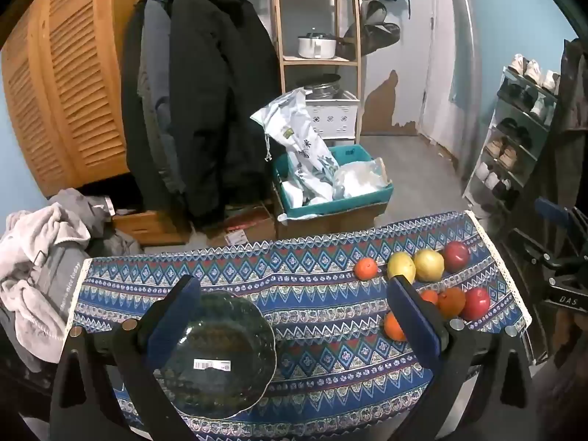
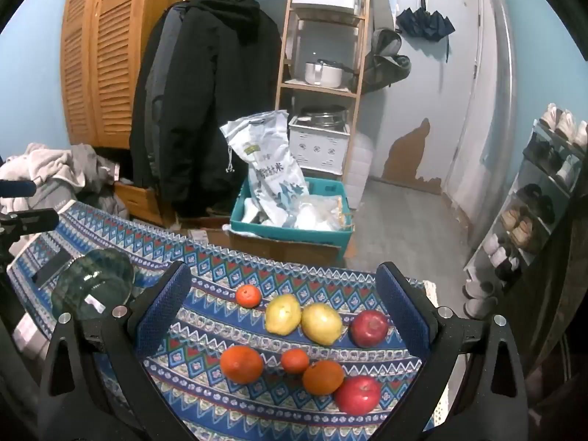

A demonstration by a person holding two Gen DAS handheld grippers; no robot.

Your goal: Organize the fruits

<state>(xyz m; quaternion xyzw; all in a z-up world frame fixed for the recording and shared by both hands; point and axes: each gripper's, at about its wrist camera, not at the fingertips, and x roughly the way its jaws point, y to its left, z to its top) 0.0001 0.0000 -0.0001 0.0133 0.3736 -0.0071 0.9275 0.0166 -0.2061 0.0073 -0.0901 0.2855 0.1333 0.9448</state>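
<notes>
Several fruits lie on the patterned tablecloth (image 2: 205, 397): two lemons (image 2: 283, 312) (image 2: 321, 322), two red apples (image 2: 368, 328) (image 2: 357, 394), and several oranges and mandarins (image 2: 241, 364) (image 2: 323, 376). They also show at the right in the left wrist view (image 1: 428, 264). A dark glass bowl (image 1: 217, 356) stands empty at the left, also seen in the right wrist view (image 2: 93, 283). My left gripper (image 1: 294, 286) is open above the table, its left finger over the bowl. My right gripper (image 2: 281, 283) is open and empty above the fruits.
Beyond the table's far edge stand a teal bin (image 2: 290, 220) with a rice bag, hanging black coats (image 2: 205, 110), a wooden shelf (image 2: 323, 73) and a laundry pile (image 1: 40, 257). A shoe rack (image 2: 533, 202) stands at the right.
</notes>
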